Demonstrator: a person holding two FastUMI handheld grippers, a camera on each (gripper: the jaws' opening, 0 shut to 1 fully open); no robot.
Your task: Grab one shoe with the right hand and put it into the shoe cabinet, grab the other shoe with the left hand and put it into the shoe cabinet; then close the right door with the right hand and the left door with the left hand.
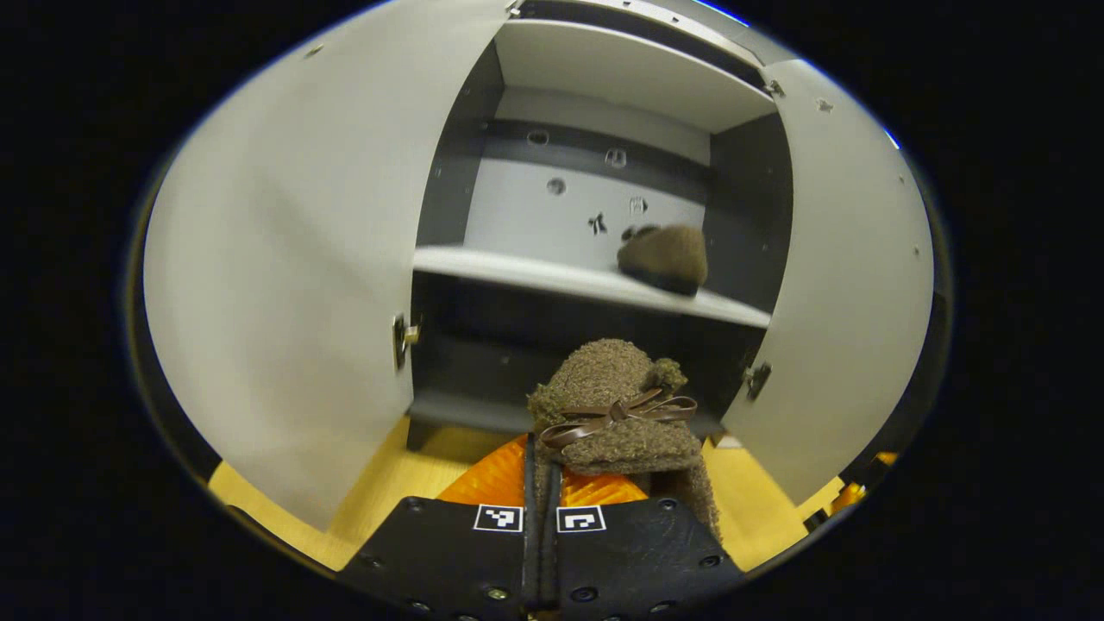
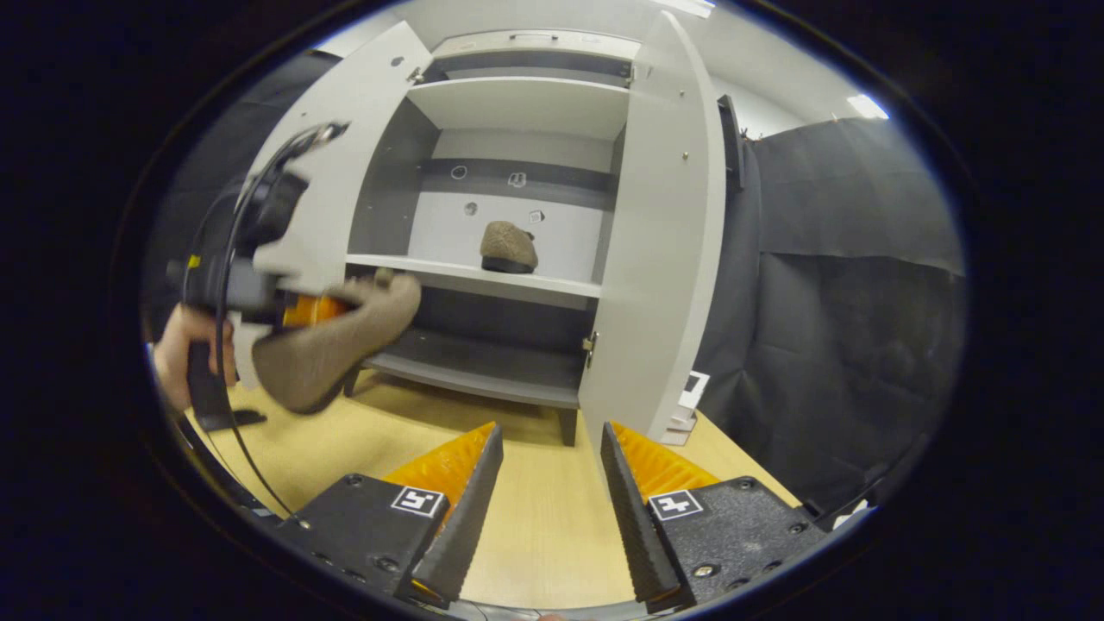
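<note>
In the left gripper view, the fingers (image 1: 542,483) of the left gripper (image 1: 543,517) are pressing together on the edge of a fuzzy brown shoe (image 1: 617,414), so they are pinching it. The shoe is hanging in the air in front of the cabinet (image 1: 604,86), below the level of the middle shelf (image 1: 535,272). A thin brown bow (image 1: 617,412) is lying across its top. The second shoe (image 1: 664,257) is sitting on the middle shelf, toward the right end, near the back wall. Both doors are standing wide open: the left door (image 1: 285,285) and the right door (image 1: 849,285). The wooden worktop (image 1: 388,483) is showing under the cabinet.

In the right gripper view, the fingers (image 2: 470,492) of the right gripper (image 2: 548,509) are spreading apart and they are holding nothing; only the worktop (image 2: 543,517) is lying between them. They are pointing at the open cabinet (image 2: 517,103) from well apart. One shoe (image 2: 509,248) is resting on the middle shelf (image 2: 483,278). On the left side, a hand (image 2: 177,345) is holding the left gripper (image 2: 297,310), and the other shoe (image 2: 332,345) is sticking out from it with the toe toward the shelf, beside the left door (image 2: 345,147). The right door (image 2: 660,259) is standing open too.
</note>
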